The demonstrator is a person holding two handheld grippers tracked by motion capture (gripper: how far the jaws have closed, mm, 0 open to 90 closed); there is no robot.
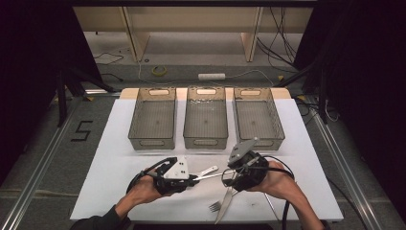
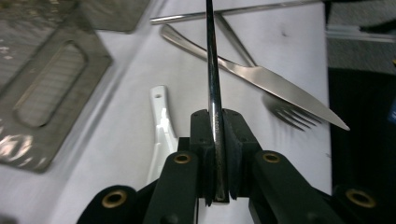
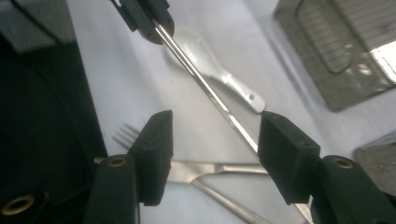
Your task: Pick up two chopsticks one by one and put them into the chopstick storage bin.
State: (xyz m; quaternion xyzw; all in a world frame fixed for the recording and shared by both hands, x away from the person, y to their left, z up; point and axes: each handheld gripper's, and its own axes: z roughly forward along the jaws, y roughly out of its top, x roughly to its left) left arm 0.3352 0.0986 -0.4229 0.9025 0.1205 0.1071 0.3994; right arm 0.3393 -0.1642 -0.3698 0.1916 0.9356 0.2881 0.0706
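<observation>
Gripping a thin metal rod (image 2: 211, 70) tight, our left claw (image 2: 217, 154) holds it level while our right claw (image 3: 212, 144) stands released around its far end.

Shiny metal, white plastic and matt black jaws on a smooth white sheet.
The rod (image 2: 211, 56) in the left gripper (image 2: 217, 154) is thin metal, smooth and very shiny, like a mirror. The knife (image 2: 261, 77) and the fork (image 2: 292, 114) are shiny metal too, bright where the light hits them. The spoon (image 3: 219, 70) looks like glossy white plastic. Both pairs of jaws are matt black, a bit rough and dull, with small brass-coloured rings; the right gripper (image 3: 212, 140) looks the same. The three bins (image 1: 206, 122) look like grey see-through plastic with fine ribs. The table (image 1: 119, 163) has a smooth, matt white top.
</observation>
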